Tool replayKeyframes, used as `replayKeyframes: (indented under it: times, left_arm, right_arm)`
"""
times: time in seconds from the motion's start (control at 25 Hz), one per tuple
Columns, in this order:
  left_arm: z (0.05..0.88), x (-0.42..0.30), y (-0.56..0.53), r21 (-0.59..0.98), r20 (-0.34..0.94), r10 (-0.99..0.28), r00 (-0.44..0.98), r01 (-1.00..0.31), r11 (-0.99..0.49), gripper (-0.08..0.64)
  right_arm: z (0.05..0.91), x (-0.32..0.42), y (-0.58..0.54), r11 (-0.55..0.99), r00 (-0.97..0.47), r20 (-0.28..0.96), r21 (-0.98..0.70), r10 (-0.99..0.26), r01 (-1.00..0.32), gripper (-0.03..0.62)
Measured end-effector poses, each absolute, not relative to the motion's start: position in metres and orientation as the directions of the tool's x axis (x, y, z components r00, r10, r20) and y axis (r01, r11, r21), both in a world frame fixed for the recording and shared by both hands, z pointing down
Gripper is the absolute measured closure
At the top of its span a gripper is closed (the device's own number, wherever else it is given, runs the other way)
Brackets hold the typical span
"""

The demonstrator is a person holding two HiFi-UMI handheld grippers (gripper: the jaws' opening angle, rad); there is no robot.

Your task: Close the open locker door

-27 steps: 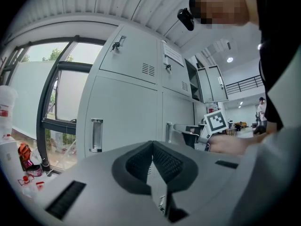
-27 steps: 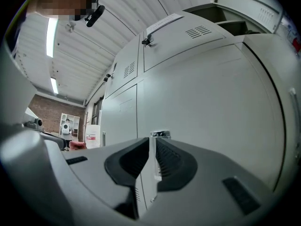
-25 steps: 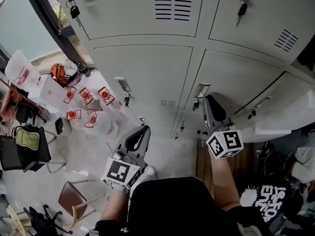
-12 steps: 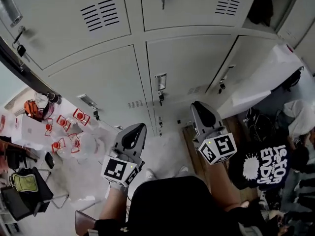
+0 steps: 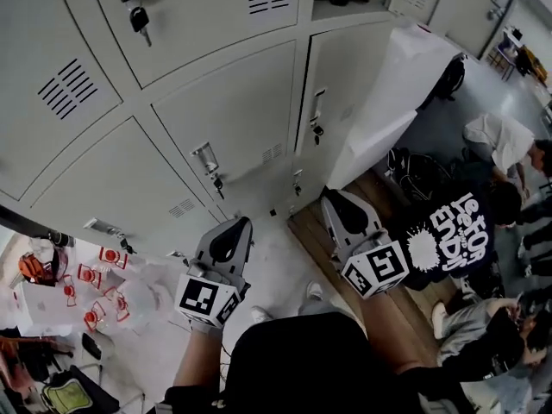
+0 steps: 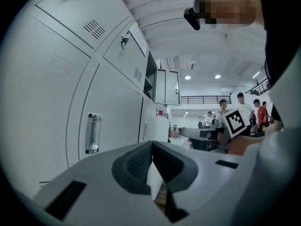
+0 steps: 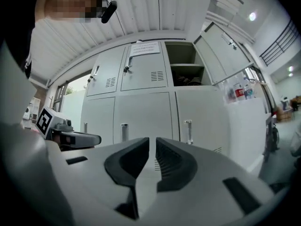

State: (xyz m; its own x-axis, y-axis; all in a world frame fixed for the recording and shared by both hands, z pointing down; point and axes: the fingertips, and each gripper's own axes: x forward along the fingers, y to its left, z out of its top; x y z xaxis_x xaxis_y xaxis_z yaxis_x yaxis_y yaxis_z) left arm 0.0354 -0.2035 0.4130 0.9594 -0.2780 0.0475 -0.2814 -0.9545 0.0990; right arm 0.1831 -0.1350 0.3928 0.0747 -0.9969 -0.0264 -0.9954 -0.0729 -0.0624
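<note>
A wall of pale grey lockers [image 5: 224,119] fills the head view. One lower locker door [image 5: 388,93] stands swung out, white, at the upper right; it also shows in the right gripper view as the door [image 7: 244,126] at the right. Above it an upper compartment [image 7: 184,72] gapes with its own door [image 7: 221,41] swung out. My left gripper [image 5: 236,224] and right gripper [image 5: 333,200] hover side by side short of the lockers, touching nothing. The left gripper [image 6: 152,145] has its jaws together; the right gripper [image 7: 152,142] shows only a thin slit. Both hold nothing.
A key bunch [image 5: 138,17] hangs from an upper locker. A wooden board [image 5: 345,257] lies on the floor under the right gripper. People [image 5: 457,231] sit and crouch at the right. Water bottles [image 5: 95,287] and a chair stand at the lower left.
The head view has swung right: the lockers slid left and the open white door came from the right edge toward the upper middle. Both grippers stayed shut and held their places.
</note>
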Motion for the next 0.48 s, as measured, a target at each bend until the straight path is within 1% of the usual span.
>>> replayKeyframes:
  times: [0.24, 0.48]
  left_arm:
    - [0.416, 0.073, -0.186, 0.104, 0.045, -0.161, 0.986, -0.165, -0.981, 0.537]
    - [0.415, 0.098, -0.175, 0.109, 0.038, -0.091, 0.995, -0.095, -0.989, 0.537]
  right_arm:
    - [0.398, 0.207, -0.096, -0.184, 0.185, -0.013, -0.06, -0.983, -0.981, 0.532]
    - [0.395, 0.223, -0.071, -0.253, 0.255, -0.017, -0.057, -0.967, -0.966, 0.532]
